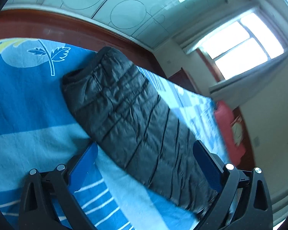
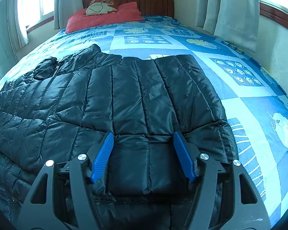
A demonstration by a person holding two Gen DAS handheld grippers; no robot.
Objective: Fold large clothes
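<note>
black quilted jacket (image 2: 136,103) fills the space between and ahead of the right gripper (image 2: 143,143), whose blue pads (image 2: 103,155) stand fairly wide with the fabric lying between them; neither pad presses it, so nothing is clamped. beyond the jaws a folded panel of the jacket lies flat, and off to their left the rest spreads out with a zipper (image 2: 55,69) showing. farther ahead of the jaws, at the head of the bed (image 2: 240,88), sit a red pillow (image 2: 105,17) and a headboard (image 2: 153,3). in the tilted, blurred left wrist view, the left gripper (image 1: 146,153) stands wide apart and empty, with a long part of the jacket (image 1: 128,115) running between its jaws and onward ahead of them over the blue sheet (image 1: 28,105); a window (image 1: 243,44) is up to the right.
</note>
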